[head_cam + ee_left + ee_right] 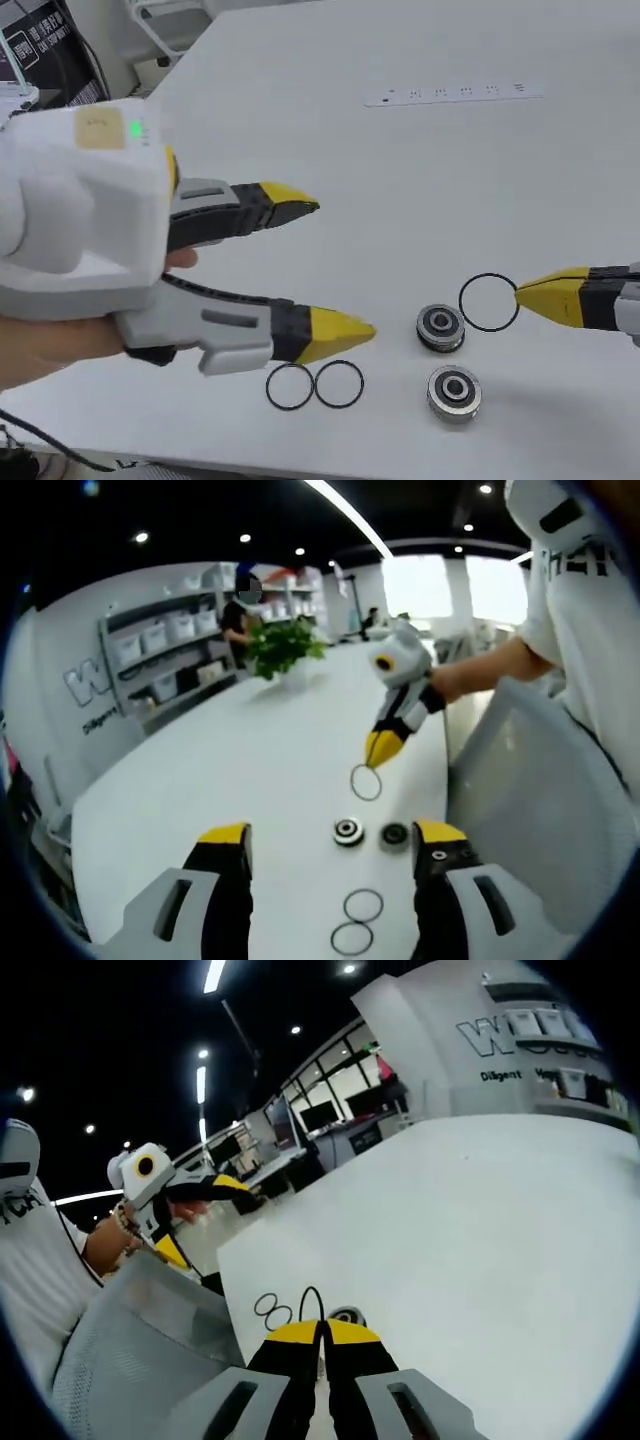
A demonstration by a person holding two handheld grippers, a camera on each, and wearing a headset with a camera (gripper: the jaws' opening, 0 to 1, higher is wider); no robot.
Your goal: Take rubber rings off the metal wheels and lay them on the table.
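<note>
Two metal wheels (440,327) (455,390) sit on the white table (400,180) near its front edge. Left of them lie two black rubber rings (267,386) (362,384), side by side. My right gripper (520,294) comes in from the right, shut on a third ring (487,274) that hangs just above the farther wheel. My left gripper (330,268) hovers open above the two loose rings, holding nothing. The left gripper view shows its own jaws (332,842) apart, both wheels (348,832) (395,833) and the held ring (352,783). The right gripper (322,1332) pinches the ring (305,1305).
A flat white strip (455,95) lies far back on the table. A potted plant (283,645) stands at the table's far end, with shelves (160,650) behind it. The table's front edge (300,465) runs close below the rings.
</note>
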